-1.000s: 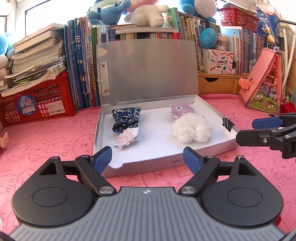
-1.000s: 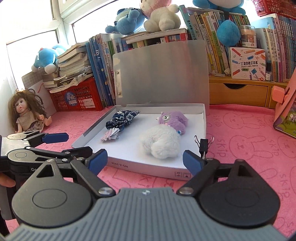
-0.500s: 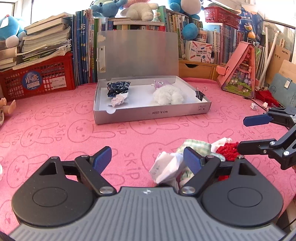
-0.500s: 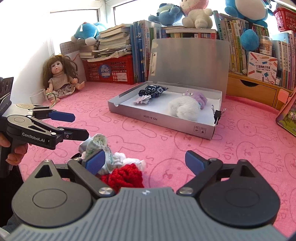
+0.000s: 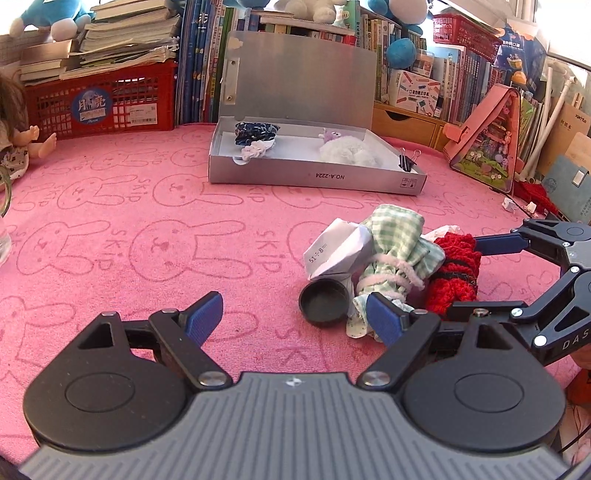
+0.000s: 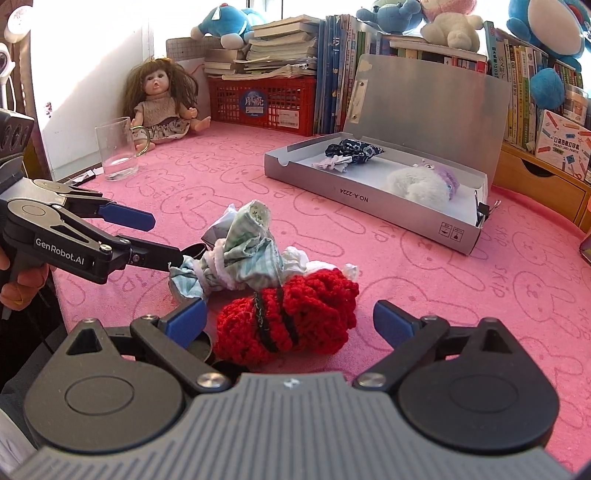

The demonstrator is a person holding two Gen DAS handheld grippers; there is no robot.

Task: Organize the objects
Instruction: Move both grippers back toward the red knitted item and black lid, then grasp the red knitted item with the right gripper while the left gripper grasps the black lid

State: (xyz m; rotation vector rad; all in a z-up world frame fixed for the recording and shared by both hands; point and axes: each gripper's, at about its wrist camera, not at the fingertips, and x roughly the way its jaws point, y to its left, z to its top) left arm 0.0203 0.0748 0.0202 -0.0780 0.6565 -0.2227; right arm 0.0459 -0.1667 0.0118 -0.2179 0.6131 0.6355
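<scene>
Both fingers [image 5: 295, 319] [image 6: 290, 319] angled down, spread over red pouch [image 6: 288, 317]

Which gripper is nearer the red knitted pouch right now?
Right. The right gripper has the red knitted pouch between its open jaws, which have just been opening. The left gripper sits off to the pouch's side, by the green checked bundle.

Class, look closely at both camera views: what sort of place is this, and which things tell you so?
Probably a child's room or study corner at home: plush toys sit above rows of books, and a doll sits on the pink bunny-print cloth.
</scene>
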